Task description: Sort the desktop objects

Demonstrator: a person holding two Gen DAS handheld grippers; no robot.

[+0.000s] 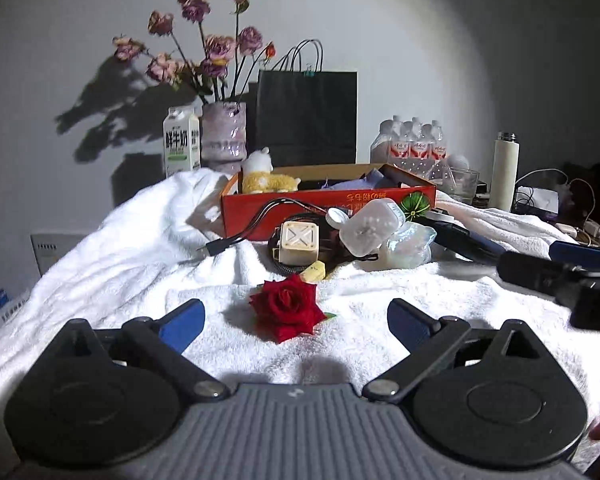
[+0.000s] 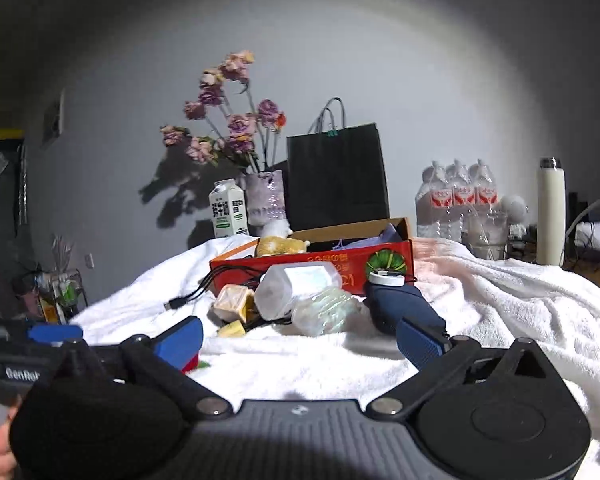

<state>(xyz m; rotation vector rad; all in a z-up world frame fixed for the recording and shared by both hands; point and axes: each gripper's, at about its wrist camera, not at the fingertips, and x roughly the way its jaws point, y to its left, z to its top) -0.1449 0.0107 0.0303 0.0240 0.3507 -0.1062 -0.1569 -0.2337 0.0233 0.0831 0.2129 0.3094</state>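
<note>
White towel (image 1: 380,300) covers the desk. Left claw (image 1: 296,322) gapes open around the rose (image 1: 286,308); advance toward 12 o'clock, pinch gently. Right claw (image 2: 300,338) open, probably empty.

White towel (image 1: 120,248), dried flowers (image 1: 204,40) in vase (image 1: 223,136), milk carton (image 1: 181,142), black paper bag (image 1: 306,116), water bottles (image 1: 412,144), white flask (image 1: 505,172)

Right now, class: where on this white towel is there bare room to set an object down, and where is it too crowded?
Bare towel lies left of the red rose, and right of the navy pouch. Crowded: the pile before the orange box, where cable, beige cube and clear container cluster.
</note>
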